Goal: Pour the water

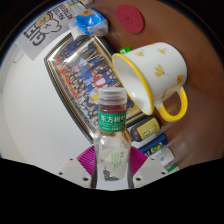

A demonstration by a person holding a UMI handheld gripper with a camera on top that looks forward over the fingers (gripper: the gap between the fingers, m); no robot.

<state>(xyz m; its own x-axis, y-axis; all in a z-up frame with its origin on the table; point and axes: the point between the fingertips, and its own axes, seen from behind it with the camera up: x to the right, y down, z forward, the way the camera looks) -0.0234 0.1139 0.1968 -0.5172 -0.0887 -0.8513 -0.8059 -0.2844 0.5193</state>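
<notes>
hand-held gripper [113, 172] clenched on bottle [113, 140] | bottle upright between pink pads, long axis 6-to-12, open neck toward 12 | white-yellow mug [152, 75] at 1 o'clock, tipped, mouth toward 9 | both over desk [35, 115]

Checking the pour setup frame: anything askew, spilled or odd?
The bottle held between the jaws has no cap. The yellow-rimmed mug ahead of it leans, its mouth tilted toward the bottle instead of facing up. No spill visible.
</notes>
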